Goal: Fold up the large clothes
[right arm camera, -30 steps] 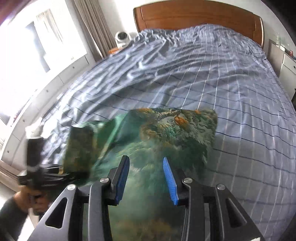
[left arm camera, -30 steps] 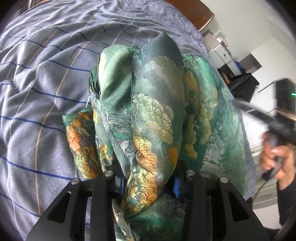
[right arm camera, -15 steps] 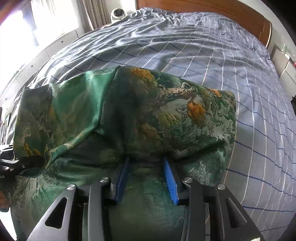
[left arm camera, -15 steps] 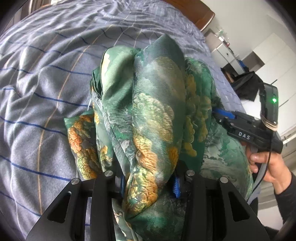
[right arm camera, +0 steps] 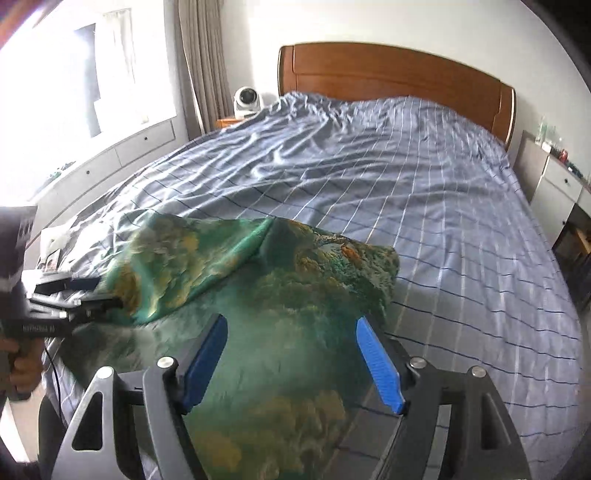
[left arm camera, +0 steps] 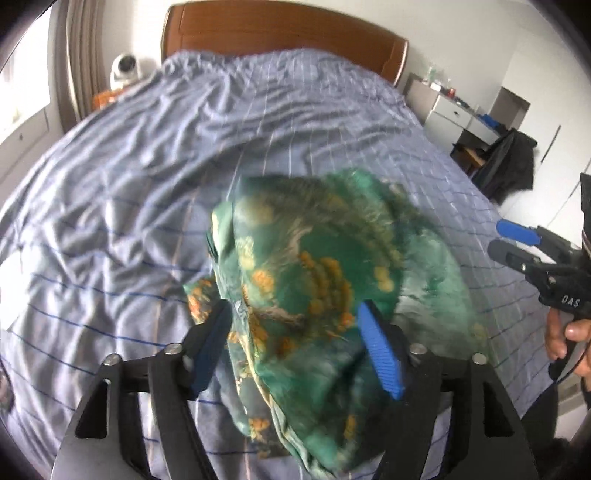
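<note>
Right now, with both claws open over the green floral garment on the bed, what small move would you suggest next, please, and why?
Probably lower the left claw to the raised hump of the green floral garment and press it flat. Both claws have just been opening and neither grips cloth; the right claw is clear above it. The garment lies bunched on the striped bedspread, so the fold is not yet flat.

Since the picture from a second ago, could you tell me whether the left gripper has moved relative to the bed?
Yes. The left gripper has pulled up and back: the wooden headboard now shows. Its jaws have just been opening, the green garment loose between them.
</note>
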Action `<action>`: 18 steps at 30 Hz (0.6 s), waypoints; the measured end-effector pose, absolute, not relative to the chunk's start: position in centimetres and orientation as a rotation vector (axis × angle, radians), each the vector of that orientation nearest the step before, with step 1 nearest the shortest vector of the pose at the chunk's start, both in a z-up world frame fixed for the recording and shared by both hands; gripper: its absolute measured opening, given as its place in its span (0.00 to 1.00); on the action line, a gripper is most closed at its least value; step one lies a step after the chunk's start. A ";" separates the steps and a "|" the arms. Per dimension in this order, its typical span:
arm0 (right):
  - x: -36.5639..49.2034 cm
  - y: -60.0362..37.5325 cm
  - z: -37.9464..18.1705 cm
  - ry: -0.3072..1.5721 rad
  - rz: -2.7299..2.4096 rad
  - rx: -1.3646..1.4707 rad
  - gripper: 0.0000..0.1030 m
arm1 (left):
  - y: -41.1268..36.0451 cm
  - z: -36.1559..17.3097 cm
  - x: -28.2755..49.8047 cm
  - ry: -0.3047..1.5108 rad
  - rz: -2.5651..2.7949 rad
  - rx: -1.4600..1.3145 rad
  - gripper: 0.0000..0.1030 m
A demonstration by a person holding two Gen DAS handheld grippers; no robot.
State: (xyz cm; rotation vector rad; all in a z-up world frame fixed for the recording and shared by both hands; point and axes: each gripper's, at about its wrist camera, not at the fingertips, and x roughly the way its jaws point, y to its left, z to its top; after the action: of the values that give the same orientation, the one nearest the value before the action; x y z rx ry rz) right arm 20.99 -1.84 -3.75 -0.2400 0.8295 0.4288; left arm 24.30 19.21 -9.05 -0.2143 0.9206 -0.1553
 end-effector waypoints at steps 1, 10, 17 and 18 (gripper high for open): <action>20.4 -2.1 -3.4 0.823 0.426 -0.242 0.72 | 19.2 -8.5 24.0 0.914 -0.168 -0.218 0.78; 19.6 -9.5 -3.7 0.952 0.424 -0.017 0.73 | 25.2 -13.4 27.2 1.084 -0.365 -0.613 0.93; 22.8 -11.6 -13.8 1.202 0.574 0.367 0.76 | 24.8 -21.3 28.8 1.172 -0.402 -0.745 1.00; 23.0 -11.1 -14.9 1.224 0.588 0.386 0.77 | 24.7 -21.7 28.8 1.177 -0.396 -0.732 1.00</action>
State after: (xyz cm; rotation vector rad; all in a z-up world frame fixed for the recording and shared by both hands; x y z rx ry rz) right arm 23.02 -11.14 -14.87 0.3862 1.2242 0.5883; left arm 28.84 24.69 -21.68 -0.7320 1.1767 -0.3964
